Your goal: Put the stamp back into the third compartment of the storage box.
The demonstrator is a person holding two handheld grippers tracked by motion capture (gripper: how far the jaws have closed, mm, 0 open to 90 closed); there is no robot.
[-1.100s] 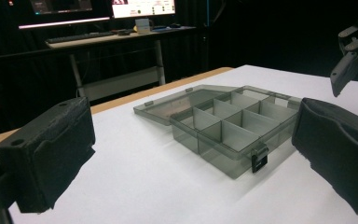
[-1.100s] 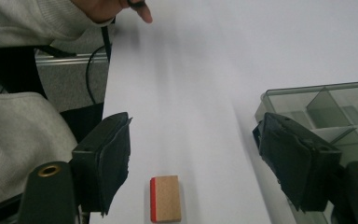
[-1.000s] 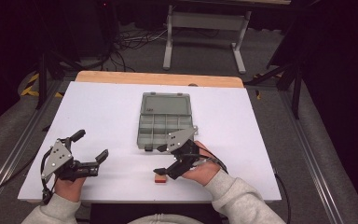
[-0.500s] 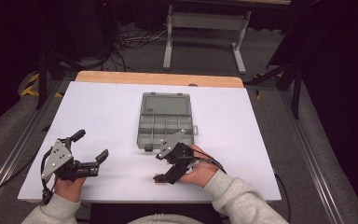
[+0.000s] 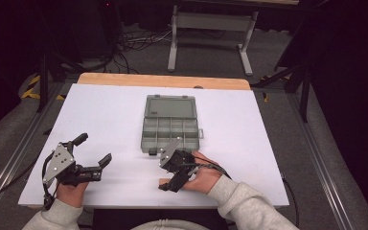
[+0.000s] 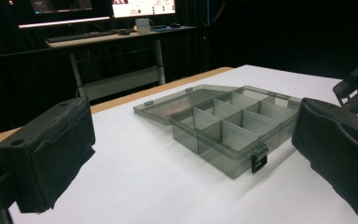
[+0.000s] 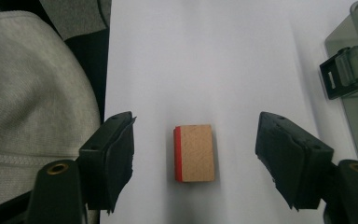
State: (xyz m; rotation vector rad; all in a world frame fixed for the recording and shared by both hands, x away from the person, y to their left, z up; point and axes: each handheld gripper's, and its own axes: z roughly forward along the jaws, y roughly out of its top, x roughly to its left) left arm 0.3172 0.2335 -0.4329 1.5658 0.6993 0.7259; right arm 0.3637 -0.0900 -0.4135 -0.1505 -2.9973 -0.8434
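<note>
Item: wooden block (image 7: 194, 152), red-edged, lying flat on the table (image 5: 268, 124) near its front edge, just short of the open organizer box (image 5: 171, 123).
Right gripper (image 7: 196, 158): jaws straddling the block, closing, not yet touching.
Left gripper (image 5: 90, 149): jaws apart, empty, idling.
Handling: centre the block between the pads, seat low, squeeze evenly.

Open grey compartment box (image 6: 235, 126) on the white table (image 6: 135, 186), between wide-apart black tongs (image 6: 191, 163) pads.
</note>
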